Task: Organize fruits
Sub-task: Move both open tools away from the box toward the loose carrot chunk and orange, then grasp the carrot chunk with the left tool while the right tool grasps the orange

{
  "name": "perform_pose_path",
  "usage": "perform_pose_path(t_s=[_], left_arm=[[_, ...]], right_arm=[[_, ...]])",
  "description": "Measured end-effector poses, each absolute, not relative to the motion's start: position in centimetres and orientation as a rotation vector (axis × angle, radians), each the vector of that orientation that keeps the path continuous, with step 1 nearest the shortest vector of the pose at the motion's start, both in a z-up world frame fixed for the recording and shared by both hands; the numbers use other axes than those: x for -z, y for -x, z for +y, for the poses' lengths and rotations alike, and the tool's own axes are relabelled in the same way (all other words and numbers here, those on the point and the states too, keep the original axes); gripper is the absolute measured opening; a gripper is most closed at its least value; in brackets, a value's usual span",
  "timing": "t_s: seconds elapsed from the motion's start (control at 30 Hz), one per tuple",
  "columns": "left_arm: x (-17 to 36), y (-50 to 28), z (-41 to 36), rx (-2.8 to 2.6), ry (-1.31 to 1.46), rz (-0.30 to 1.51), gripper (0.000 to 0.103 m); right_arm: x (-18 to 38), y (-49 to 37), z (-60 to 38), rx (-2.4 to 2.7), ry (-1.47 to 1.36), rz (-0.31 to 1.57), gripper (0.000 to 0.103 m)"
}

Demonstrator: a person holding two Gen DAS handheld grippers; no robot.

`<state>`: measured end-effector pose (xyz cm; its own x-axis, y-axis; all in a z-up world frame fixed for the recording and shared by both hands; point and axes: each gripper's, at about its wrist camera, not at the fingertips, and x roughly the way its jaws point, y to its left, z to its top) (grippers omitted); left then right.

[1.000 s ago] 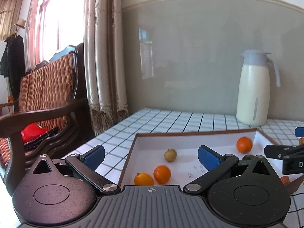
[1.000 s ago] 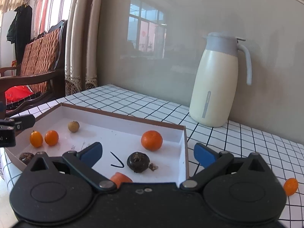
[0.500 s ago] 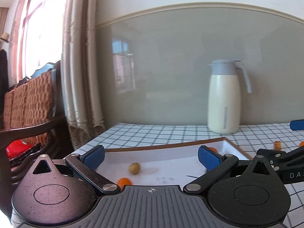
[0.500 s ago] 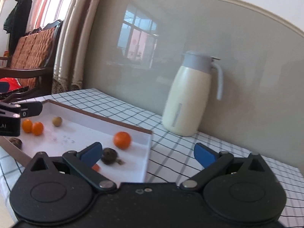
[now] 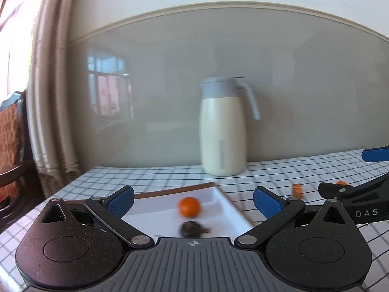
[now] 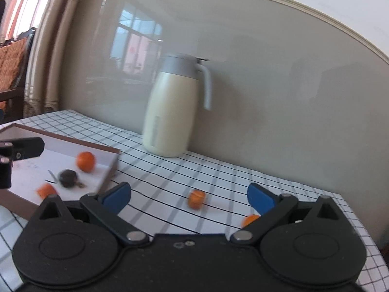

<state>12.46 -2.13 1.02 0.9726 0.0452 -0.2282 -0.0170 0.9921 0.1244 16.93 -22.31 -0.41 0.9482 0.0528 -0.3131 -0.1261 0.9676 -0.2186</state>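
Observation:
A white tray with a brown rim [image 5: 228, 206] [image 6: 107, 170] lies on the checked table. In it are an orange fruit [image 5: 189, 206] [image 6: 85, 161], a dark fruit [image 5: 190, 228] [image 6: 68, 177] and another orange fruit [image 6: 45, 190]. Two small orange fruits lie loose on the table right of the tray: one [image 6: 197, 199] [image 5: 297, 189] between my right gripper's open fingers and one [image 6: 251, 219] by its right finger. My left gripper [image 5: 193, 200] is open and empty over the tray's right end. My right gripper [image 6: 189, 196] is open and empty; it also shows at the right of the left wrist view [image 5: 352, 194].
A cream thermos jug with a grey lid [image 5: 222, 131] [image 6: 173, 112] stands at the back by the wall. A curtain [image 5: 46, 97] and a wooden chair [image 5: 12, 146] are at the left. The table's right edge [image 6: 359, 243] is close to the loose fruits.
Both grippers have swung to the right. The tray has slid to the left in both views, and the loose fruits on the table have come into view ahead of my right gripper.

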Motion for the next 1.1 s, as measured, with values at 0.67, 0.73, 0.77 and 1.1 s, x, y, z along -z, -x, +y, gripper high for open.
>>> perform_pose_path(t_s=[0.67,0.73,0.77,1.1], left_arm=[[2.0,-21.5,-13.1,0.107,-0.139,0.383,0.084],[2.6,-22.7,-13.8,0.120,-0.137,0.418,0.081],[2.9,-23.1,-14.1,0.127,-0.136,0.426,0.080],[5.1,-26.0,-17.7,0.168,-0.150,0.513,0.069]], right_arm=[[4.2,-23.7,-31.2,0.025,0.076,0.508,0.067],[4.7,-24.5,-31.2,0.013,0.081,0.535,0.065],[4.8,-24.7,-31.2,0.008,0.082,0.541,0.064],[5.8,-27.6,-31.4,-0.017,0.082,0.625,0.043]])
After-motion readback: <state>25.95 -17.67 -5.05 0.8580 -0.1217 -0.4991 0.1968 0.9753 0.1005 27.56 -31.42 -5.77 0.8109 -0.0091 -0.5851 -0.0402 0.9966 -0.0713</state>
